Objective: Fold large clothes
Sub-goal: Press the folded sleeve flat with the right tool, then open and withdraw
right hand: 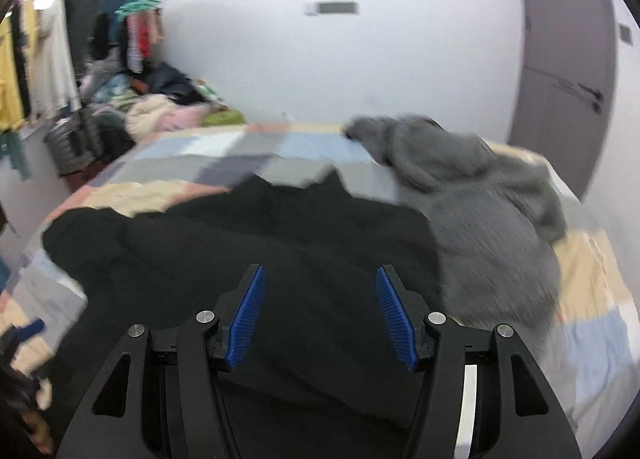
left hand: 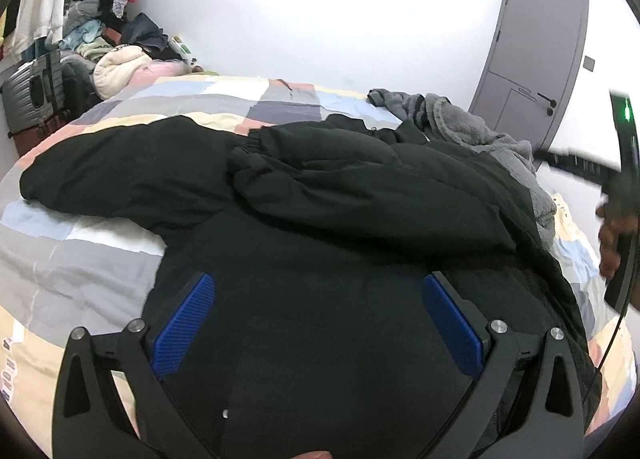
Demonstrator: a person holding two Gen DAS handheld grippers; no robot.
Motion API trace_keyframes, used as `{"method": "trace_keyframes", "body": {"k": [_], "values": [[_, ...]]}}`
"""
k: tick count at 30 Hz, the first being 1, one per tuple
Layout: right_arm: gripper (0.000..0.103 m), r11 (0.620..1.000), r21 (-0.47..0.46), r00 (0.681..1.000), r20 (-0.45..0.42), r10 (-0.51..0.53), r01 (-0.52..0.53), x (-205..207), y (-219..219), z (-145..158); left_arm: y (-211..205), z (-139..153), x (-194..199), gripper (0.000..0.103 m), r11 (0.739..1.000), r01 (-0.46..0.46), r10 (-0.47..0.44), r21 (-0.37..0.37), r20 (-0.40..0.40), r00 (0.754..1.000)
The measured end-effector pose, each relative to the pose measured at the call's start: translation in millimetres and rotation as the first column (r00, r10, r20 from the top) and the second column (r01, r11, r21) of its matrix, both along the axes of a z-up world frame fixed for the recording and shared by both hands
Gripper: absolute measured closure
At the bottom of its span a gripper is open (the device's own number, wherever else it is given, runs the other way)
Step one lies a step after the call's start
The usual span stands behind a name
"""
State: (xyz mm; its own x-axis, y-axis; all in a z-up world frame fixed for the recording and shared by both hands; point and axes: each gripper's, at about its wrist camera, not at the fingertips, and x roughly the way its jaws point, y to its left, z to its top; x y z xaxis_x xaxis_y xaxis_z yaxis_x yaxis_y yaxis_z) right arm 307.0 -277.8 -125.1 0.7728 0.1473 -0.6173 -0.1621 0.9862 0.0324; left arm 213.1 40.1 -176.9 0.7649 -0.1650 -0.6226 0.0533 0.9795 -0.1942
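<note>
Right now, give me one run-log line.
left gripper: open | right gripper: open | black jacket: sleeve folded across | grey fleece: behind, unfolded

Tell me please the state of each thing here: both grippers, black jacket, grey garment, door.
left gripper: open, empty, over the jacket.
right gripper: open, empty.
black jacket: spread on the bed, one sleeve folded across.
grey fleece garment: crumpled, unfolded.
door: closed.

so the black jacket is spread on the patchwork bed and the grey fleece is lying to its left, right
Not quite. The black jacket is spread on the patchwork bed, but the grey fleece lies to its right, toward the door. The right wrist view shows it most plainly, and the left wrist view agrees.
</note>
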Motion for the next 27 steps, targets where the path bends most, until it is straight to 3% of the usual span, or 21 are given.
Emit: {"method": "trace_keyframes", "body": {"k": [5, 9, 17, 24, 26, 27], "values": [[0.047, 0.997, 0.024, 0.995, -0.079, -0.068, 0.070, -10, -46, -51, -8, -5, 1, 0.000, 1.000, 0.008, -0.008, 0.003, -0.009, 1.000], [0.048, 0.997, 0.045, 0.986, -0.159, -0.050, 0.058, -9, -60, -81, -16, -9, 2, 0.000, 1.000, 0.009, -0.009, 0.023, -0.013, 1.000], [0.055, 0.999, -0.007, 0.983, -0.183, 0.034, -0.036, -5, -42, -94, -29, -12, 2, 0.000, 0.998, 0.000, 0.001, 0.066, -0.025, 1.000], [0.045, 0.983, -0.115, 0.977, -0.175, 0.120, -0.142, -15, -27, -109, -29, -12, 3, 0.000, 0.998, -0.010, 0.013, 0.058, -0.037, 0.999], [0.047, 0.980, -0.155, 0.983, -0.157, 0.098, -0.123, -12, -27, -114, -30, -12, 3, 0.000, 0.998, -0.015, 0.017, 0.059, -0.039, 0.999], [0.052, 0.980, -0.160, 0.985, -0.144, 0.094, -0.116, -10, -28, -114, -30, -11, 2, 0.000, 0.998, -0.019, 0.021, 0.057, -0.036, 0.999]]}}
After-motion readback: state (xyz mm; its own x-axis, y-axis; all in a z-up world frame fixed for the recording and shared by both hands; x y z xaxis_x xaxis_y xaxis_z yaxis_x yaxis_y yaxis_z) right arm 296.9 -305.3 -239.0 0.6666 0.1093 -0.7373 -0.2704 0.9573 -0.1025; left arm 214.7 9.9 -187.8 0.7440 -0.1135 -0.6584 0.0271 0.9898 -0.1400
